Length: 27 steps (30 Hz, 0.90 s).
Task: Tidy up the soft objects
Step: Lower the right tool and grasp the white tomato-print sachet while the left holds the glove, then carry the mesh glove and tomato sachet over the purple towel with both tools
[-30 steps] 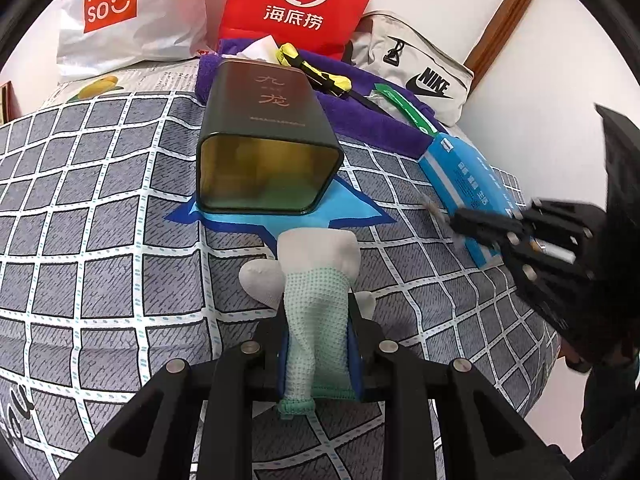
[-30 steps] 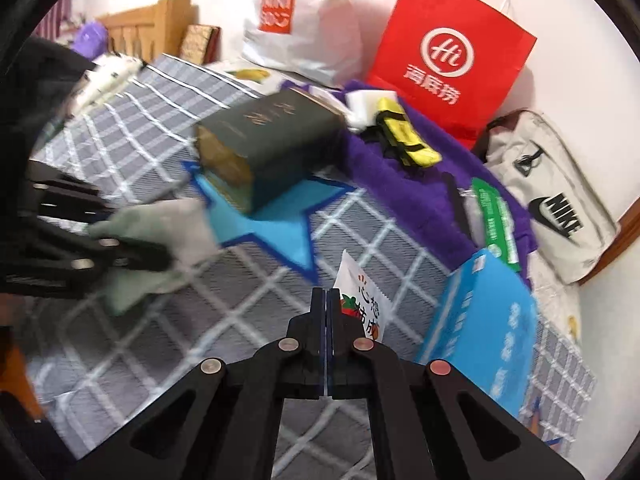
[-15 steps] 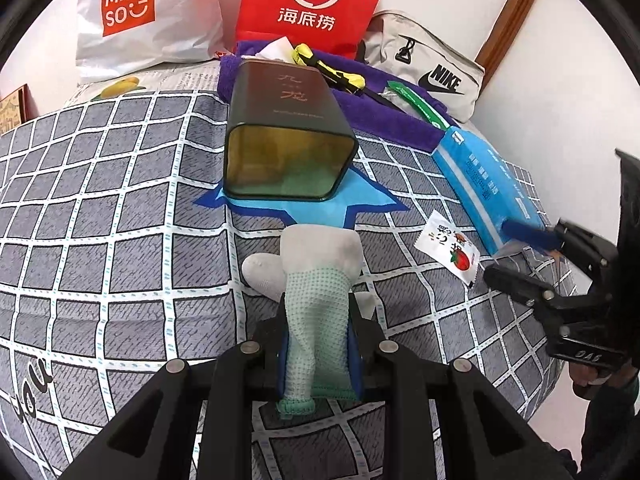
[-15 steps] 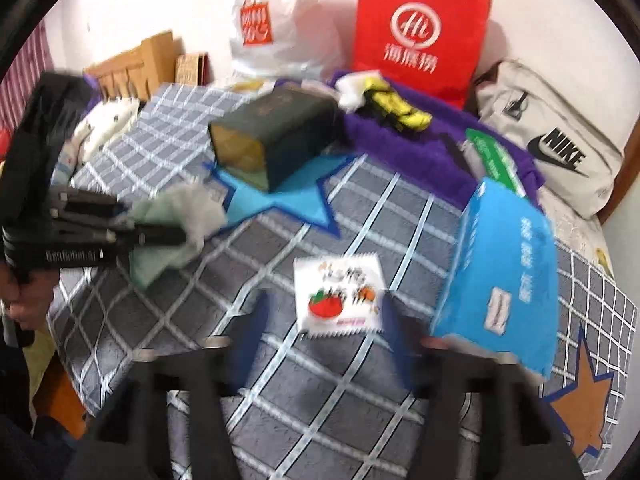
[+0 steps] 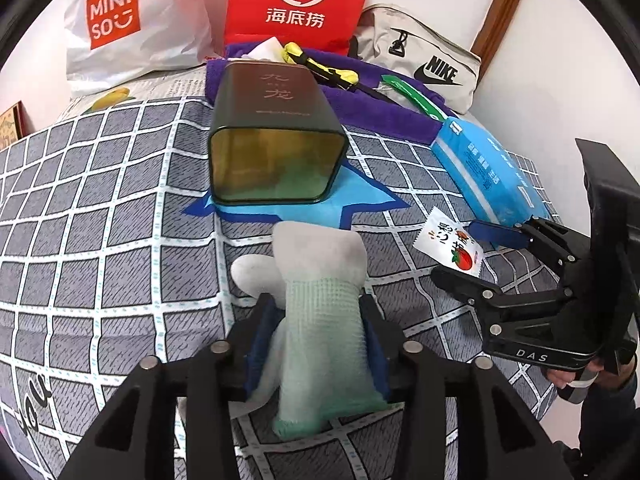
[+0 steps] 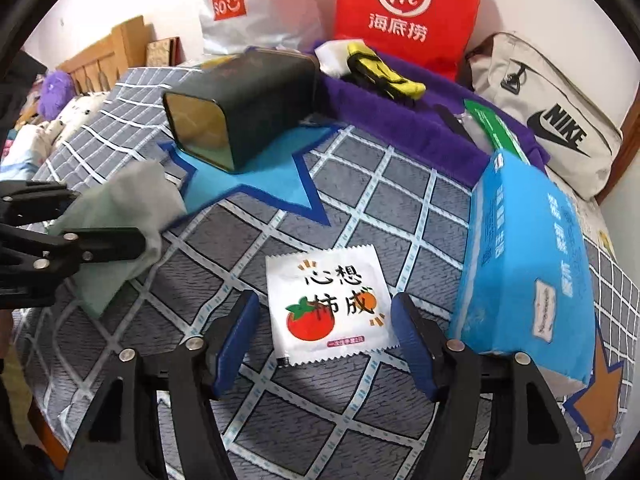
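The left gripper (image 5: 316, 344) is clamped on a pale sock (image 5: 320, 304) before the open tin (image 5: 276, 136). The right gripper (image 6: 326, 340) gapes wide around a white sachet (image 6: 330, 304), holding nothing.

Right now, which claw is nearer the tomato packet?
Right. The right claw is open around the tomato packet; the left claw, gripping the sock, sits off to its left.
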Tool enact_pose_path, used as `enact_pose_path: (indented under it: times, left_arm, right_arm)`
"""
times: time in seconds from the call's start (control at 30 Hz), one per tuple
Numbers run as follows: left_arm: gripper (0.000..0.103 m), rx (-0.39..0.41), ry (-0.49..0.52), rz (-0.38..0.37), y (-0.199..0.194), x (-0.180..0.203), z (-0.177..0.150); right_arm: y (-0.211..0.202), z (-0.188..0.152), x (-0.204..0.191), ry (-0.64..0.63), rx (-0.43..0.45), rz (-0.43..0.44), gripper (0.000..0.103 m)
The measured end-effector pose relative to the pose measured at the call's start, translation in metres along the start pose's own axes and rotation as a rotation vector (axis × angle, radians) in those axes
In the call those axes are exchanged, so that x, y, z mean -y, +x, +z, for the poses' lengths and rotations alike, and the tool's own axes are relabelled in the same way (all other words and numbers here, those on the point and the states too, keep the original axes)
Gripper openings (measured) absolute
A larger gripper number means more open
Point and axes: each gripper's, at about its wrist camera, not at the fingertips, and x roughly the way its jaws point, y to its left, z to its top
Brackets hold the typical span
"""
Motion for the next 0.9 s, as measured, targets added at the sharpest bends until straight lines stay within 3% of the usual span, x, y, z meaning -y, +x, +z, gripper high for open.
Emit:
enact_pose_path:
  times: [0.13, 0.27, 0.37, 0.5, 0.9]
  left_arm:
    - [0.043, 0.000, 0.023, 0.029, 0.005, 0.005, 0.003]
    - [0.033, 0.012, 0.028, 0.050, 0.005, 0.004, 0.003]
    - [0.024, 0.018, 0.018, 0.027, 0.003, 0.001, 0.003]
    - [0.018, 0.021, 0.027, 0.036, -0.003, 0.004, 0.003]
    - [0.018, 0.094, 0.004, 0.054, -0.041, 0.014, 0.010]
  right_arm:
    - [0.003, 0.001, 0.006, 0.044, -0.016, 0.028, 0.068]
    - [0.003, -0.002, 0.013, 0.075, -0.005, 0.072, 0.050]
    - [0.002, -0.001, 0.017, 0.089, -0.005, 0.075, 0.042]
    - [-0.003, -0.003, 0.017, 0.087, -0.001, 0.080, 0.039]
    - [-0.051, -0.006, 0.024, 0.103, 0.083, 0.098, 0.039]
